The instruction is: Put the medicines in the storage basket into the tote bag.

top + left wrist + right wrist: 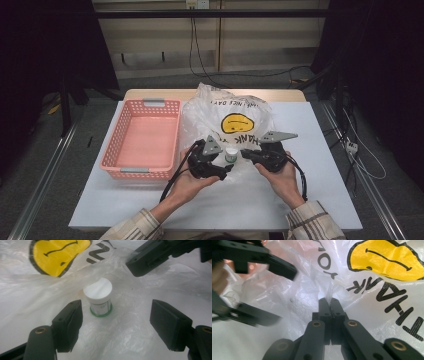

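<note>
Your right gripper [329,301] clamped the plastic bag [227,117] edge to steady it; left gripper [120,322] w/ jaws spread wide, empty, faced the small bottle [99,298].

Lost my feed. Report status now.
Left gripper open, short of the small white-capped bottle. Right gripper shut on plastic bag. Bottle upright on bag film; nothing between.

A small white-capped bottle [98,300] with a green base stands upright on a crinkled white plastic bag [210,107] printed with a yellow smiley, lying mid-bench.
</note>
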Demonstrator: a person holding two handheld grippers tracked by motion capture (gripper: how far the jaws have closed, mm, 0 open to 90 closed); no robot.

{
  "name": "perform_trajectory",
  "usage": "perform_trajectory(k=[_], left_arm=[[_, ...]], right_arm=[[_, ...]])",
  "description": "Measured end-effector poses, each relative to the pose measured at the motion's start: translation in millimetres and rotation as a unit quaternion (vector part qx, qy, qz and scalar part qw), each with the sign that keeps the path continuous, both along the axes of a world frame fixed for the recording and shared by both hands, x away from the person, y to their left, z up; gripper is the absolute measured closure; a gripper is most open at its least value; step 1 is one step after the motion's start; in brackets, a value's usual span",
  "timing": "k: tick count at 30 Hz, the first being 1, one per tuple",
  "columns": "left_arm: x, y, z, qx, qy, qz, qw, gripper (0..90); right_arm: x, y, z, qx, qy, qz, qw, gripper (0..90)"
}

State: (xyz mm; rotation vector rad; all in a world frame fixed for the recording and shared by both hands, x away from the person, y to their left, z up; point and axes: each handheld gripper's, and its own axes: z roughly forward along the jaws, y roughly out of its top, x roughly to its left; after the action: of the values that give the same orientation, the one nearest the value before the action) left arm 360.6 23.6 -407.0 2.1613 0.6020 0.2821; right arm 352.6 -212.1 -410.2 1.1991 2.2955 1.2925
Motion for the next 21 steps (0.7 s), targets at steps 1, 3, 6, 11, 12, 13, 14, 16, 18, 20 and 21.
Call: perform_trajectory(k=[1, 3, 6, 11, 12, 13, 14, 16, 18, 20, 21], left_arm=[[-2.0, 4.0, 2.2, 0.001, -0.001, -0.001, 1.0, 26.2], [-7.1, 11.3, 5.4, -0.003, -0.007, 0.001, 1.0, 26.1], [-16.6, 22.9, 9.9, -0.006, -0.018, -0.002, 0.9998, 25.6], [-30.6, 45.3, 14.9, -0.023, -0.032, 0.004, 0.9992, 26.9], [-32.3, 49.5, 16.1, -0.026, -0.038, 0.008, 0.9989, 26.8], [-34.0, 52.6, 16.6, -0.028, -0.037, 0.007, 0.9989, 26.7], [-35.5, 56.1, 17.1, -0.024, -0.037, 0.006, 0.999, 26.6], [-39.3, 62.2, 15.9, -0.023, -0.037, 0.003, 0.999, 25.8], [-43.0, 69.2, 14.8, -0.023, -0.039, 0.007, 0.999, 25.6], [-45.5, 76.1, 12.7, -0.022, -0.039, 0.011, 0.999, 24.5], [-46.9, 79.5, 11.1, -0.019, -0.037, 0.014, 0.999, 23.8]], right_arm=[[-0.4, -0.4, -0.3, -0.002, 0.001, 0.001, 1.0, 90.0], [-1.3, -0.9, -1.0, -0.003, 0.001, 0.0, 1.0, 90.0], [-2.9, -0.6, -1.6, -0.008, 0.001, 0.003, 1.0, 90.0], [-7.4, 0.4, -2.9, -0.016, 0.005, 0.009, 0.9998, 84.0], [-8.5, 0.4, -3.3, -0.017, 0.006, 0.009, 0.9998, 82.5], [-9.3, -0.1, -3.8, -0.017, 0.005, 0.008, 0.9998, 80.5], [-10.3, -0.9, -4.0, -0.016, 0.007, 0.007, 0.9998, 77.6], [-12.3, -3.0, -3.3, -0.014, 0.005, -0.006, 0.9999, 71.6], [-14.5, -5.0, -0.3, -0.005, 0.001, -0.011, 0.9999, 63.4], [-19.0, -6.4, 4.4, -0.005, -0.009, -0.018, 0.9998, 57.1], [-20.6, -7.2, 5.8, -0.002, -0.012, -0.016, 0.9998, 54.5]])
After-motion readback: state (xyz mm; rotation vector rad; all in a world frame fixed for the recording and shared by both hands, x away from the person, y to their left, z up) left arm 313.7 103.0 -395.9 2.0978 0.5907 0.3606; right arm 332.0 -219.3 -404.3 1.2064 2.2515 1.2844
